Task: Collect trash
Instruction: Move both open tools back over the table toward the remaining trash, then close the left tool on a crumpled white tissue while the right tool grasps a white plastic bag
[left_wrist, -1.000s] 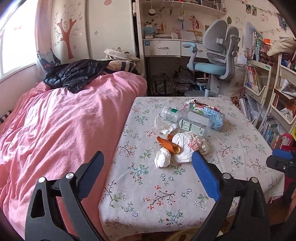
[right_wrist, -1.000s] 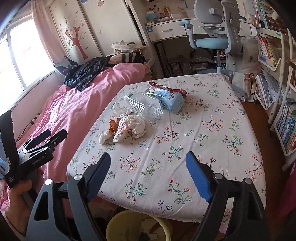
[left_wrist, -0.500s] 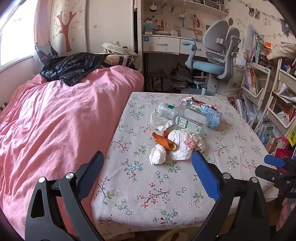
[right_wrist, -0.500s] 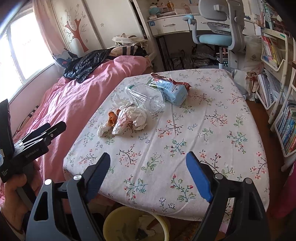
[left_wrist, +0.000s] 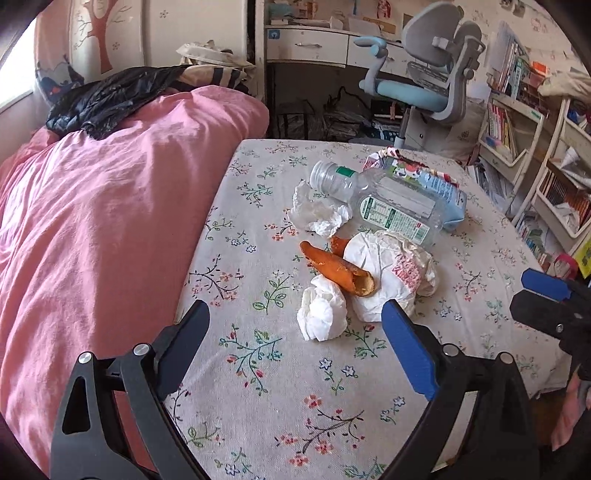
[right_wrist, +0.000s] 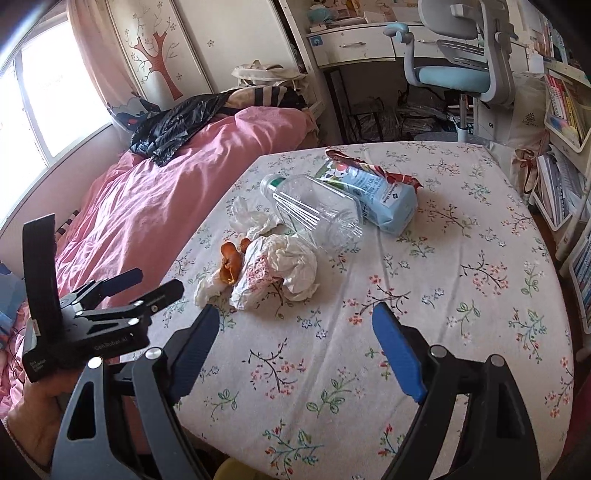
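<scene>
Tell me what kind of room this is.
Likely a child's bedroom: a bed with pink bedding, a study desk with a swivel chair, and bookshelves. Trash lies on a floral-clothed table.

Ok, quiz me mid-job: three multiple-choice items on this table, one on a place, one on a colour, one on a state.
1. Where does the orange peel lie?
A. against the crumpled white wrapper
B. inside the bottle
C. on the bed

2. What colour is the snack bag behind the clear plastic bottle?
A. yellow
B. light blue
C. black

3. How is the left hand-held gripper?
A. shut on a tissue
B. shut on nothing
C. open, holding nothing

Answers: 1 A, the peel rests at the wrapper's edge on the tablecloth. 2 B, its body shows pale blue. 3 C, its fingers stand wide apart short of the small tissue wad.
</scene>
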